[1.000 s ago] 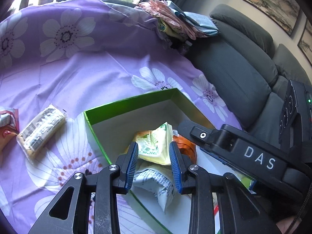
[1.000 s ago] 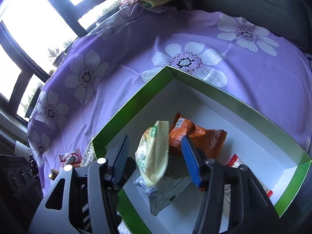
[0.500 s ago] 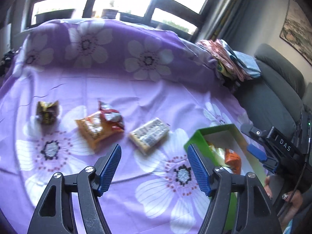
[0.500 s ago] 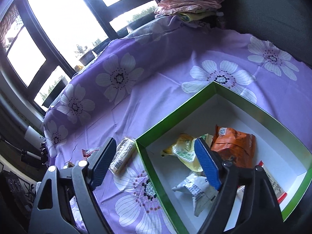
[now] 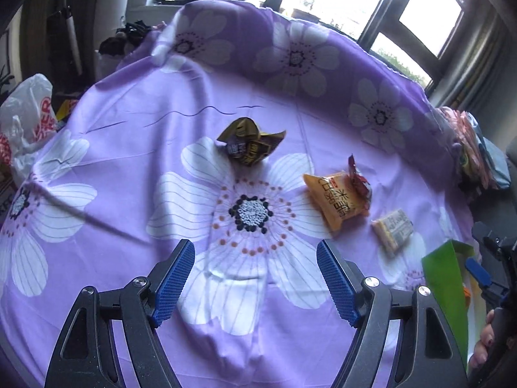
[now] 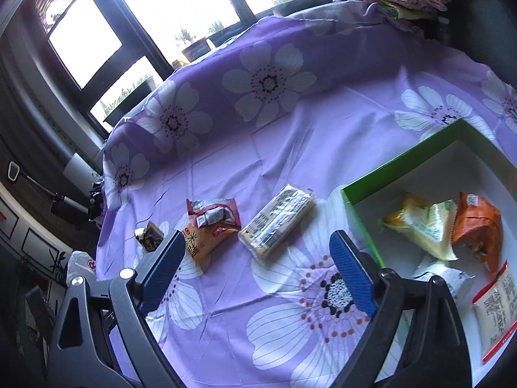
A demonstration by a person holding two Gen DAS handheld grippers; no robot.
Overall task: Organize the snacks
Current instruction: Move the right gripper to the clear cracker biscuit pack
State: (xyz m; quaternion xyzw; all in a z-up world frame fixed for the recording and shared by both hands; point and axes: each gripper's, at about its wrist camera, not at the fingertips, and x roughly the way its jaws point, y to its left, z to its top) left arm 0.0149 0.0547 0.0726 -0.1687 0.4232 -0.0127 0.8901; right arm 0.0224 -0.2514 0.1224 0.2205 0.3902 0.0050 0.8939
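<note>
Green box [image 5: 447, 284] is cut off, perhaps hiding more snacks.

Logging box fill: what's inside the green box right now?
Green box holds four visible packs: yellow-green, orange, white, and a clear red-edged one. The near corner is out of frame.

A green box [image 6: 404, 161] with a white inside lies open at the right, holding a pale yellow-green packet [image 6: 423, 226], an orange packet [image 6: 478, 229], a white crumpled packet [image 6: 442, 274] and a clear red-edged one [image 6: 497, 307]. Outside it on the purple flowered cloth [image 6: 290, 148] lie a long clear-wrapped bar [image 6: 278, 220], an orange-yellow packet [image 6: 200, 242] with a red packet [image 6: 213, 213] on it, and a dark brown crumpled wrapper [image 6: 149, 239].
</note>
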